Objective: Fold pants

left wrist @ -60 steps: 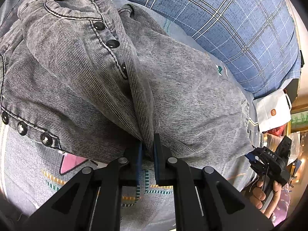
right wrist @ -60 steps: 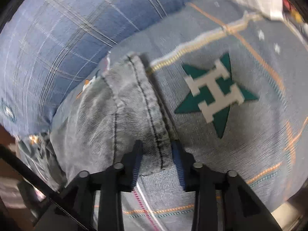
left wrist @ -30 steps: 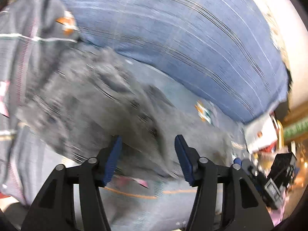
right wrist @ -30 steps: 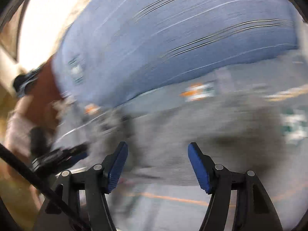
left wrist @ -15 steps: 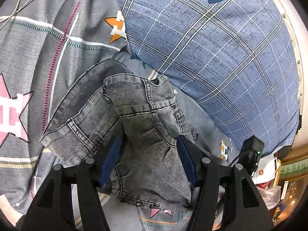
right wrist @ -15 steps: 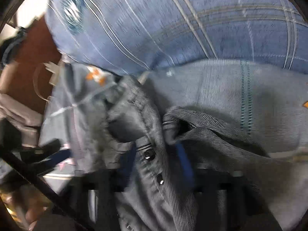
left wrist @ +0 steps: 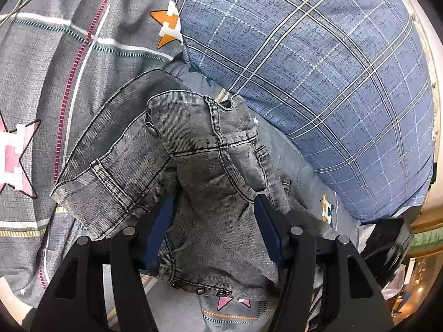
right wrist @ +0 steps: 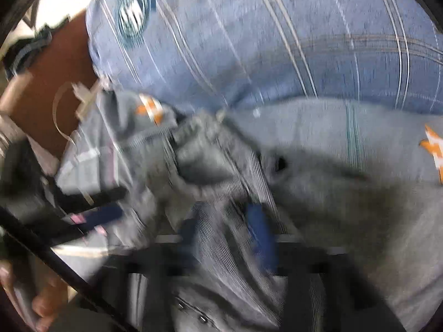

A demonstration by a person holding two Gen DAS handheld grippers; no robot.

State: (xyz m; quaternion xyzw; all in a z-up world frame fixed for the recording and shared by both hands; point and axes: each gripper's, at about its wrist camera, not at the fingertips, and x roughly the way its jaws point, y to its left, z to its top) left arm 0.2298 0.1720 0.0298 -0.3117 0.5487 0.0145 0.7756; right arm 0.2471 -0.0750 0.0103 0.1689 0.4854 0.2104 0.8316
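Grey denim pants (left wrist: 193,166) bunched on the patterned bedsheet (left wrist: 41,69), against the blue plaid pillow (left wrist: 318,69).
Left gripper (left wrist: 213,229) is spread wide, holding nothing, hovering over the waistband snaps (left wrist: 199,290). Right gripper (right wrist: 227,229): motion blur, grip state indeterminate. Advice: pinch a seam edge, flatten before folding (only the left view shows the leg hem).

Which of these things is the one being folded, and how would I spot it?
Find the big blue plaid pillow at the head of the bed; in front of it lies a grey sheet printed with stars. The pants are the bunched dark grey bundle on that sheet, the only thing with heavy stitched seams and a row of metal snaps.
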